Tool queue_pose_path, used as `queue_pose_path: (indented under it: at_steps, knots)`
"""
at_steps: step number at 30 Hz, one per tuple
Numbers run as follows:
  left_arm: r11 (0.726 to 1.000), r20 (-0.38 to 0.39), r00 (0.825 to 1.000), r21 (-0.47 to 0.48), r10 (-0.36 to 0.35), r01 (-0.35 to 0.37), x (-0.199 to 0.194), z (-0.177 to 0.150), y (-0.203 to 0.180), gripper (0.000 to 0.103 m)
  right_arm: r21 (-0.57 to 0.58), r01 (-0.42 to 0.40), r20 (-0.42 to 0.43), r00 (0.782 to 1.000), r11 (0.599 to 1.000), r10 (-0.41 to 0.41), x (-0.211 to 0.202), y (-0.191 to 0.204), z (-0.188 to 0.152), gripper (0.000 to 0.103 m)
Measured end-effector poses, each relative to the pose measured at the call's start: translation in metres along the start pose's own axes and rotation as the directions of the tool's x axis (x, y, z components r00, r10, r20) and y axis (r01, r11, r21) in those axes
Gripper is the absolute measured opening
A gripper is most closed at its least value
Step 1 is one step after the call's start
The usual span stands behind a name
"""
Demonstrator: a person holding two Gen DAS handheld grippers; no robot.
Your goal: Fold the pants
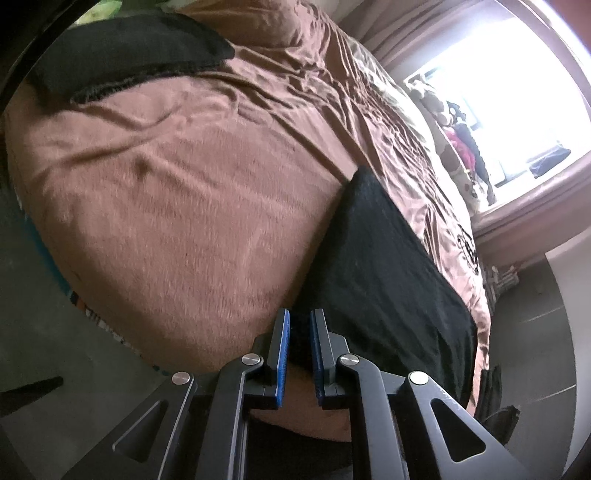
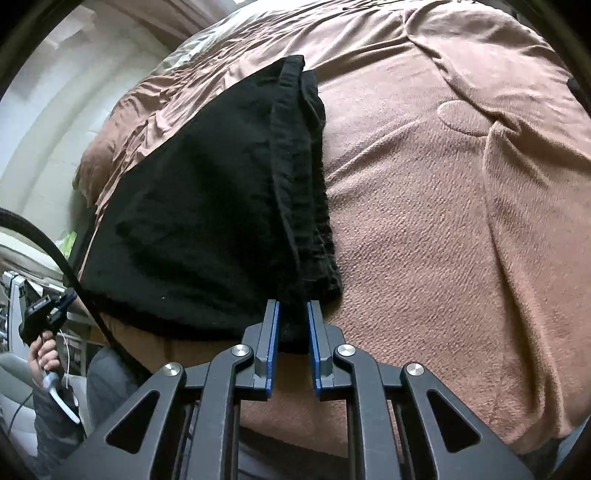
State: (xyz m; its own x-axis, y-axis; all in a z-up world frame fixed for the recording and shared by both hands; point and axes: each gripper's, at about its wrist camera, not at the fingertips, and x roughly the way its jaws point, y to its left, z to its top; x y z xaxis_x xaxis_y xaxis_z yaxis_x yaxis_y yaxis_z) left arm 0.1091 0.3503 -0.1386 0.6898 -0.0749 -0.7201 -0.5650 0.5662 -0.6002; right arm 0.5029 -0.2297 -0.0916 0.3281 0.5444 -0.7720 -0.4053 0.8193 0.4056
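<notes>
Showing plain black: the pants (image 2: 207, 206), with no print, and a second dark cloth (image 1: 125, 55) lying at the far end of the bed. Showing brown all over, in a fine ribbed weave: the blanket (image 2: 424, 229). Wearing black frames with blue pads and silver rivets: the left gripper (image 1: 300, 321) and the right gripper (image 2: 292, 312). Looking grey: the floor (image 1: 532, 332). Glowing pinkish: the curtain (image 1: 373, 33).

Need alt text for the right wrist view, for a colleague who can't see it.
The right hand-held gripper is shut on the near edge of the black fabric pants, which lie on a brown fleece blanket covering the bed. At far left, a hand holds the other hand-held gripper.
</notes>
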Motion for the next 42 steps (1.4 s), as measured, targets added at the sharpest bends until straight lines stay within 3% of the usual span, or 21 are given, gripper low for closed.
queue_pose_path:
  at_steps: [7, 15, 23, 27, 36, 38, 42]
  knots:
    - [0.996, 0.009, 0.999, 0.08, -0.036, 0.035, 0.016, 0.008, -0.041, 0.012, 0.005, 0.005, 0.009, 1.0, 1.0, -0.005, 0.002, 0.001, -0.003, 0.011]
    - [0.983, -0.078, 0.994, 0.164, -0.074, 0.086, 0.07, -0.008, -0.089, 0.012, -0.007, 0.034, 0.007, 0.999, 0.999, -0.034, 0.002, 0.005, -0.002, 0.011]
    - [0.984, -0.162, 0.984, 0.143, -0.078, 0.102, 0.101, -0.034, -0.082, 0.012, -0.017, 0.056, 0.006, 0.998, 0.998, -0.056, 0.001, 0.011, -0.002, 0.011]
    - [0.984, -0.181, 0.976, 0.108, -0.118, 0.139, 0.099, -0.043, -0.075, 0.012, -0.027, 0.065, 0.005, 0.998, 0.998, -0.065, -0.005, 0.016, 0.0, 0.012]
    - [0.979, -0.196, 0.974, 0.145, -0.116, 0.146, 0.089, -0.059, -0.072, 0.013, -0.07, 0.074, 0.079, 0.994, 0.995, -0.069, -0.041, 0.034, -0.001, 0.013]
    - [0.977, -0.196, 0.975, 0.162, -0.106, 0.138, 0.088, -0.06, -0.073, 0.016, -0.081, 0.085, 0.097, 0.992, 0.993, -0.077, -0.052, 0.04, -0.001, 0.013]
    - [0.96, -0.206, 0.97, 0.219, -0.13, 0.175, 0.088, -0.065, -0.088, 0.056, -0.111, 0.119, 0.135, 0.985, 0.987, -0.103, -0.072, 0.054, -0.004, 0.014]
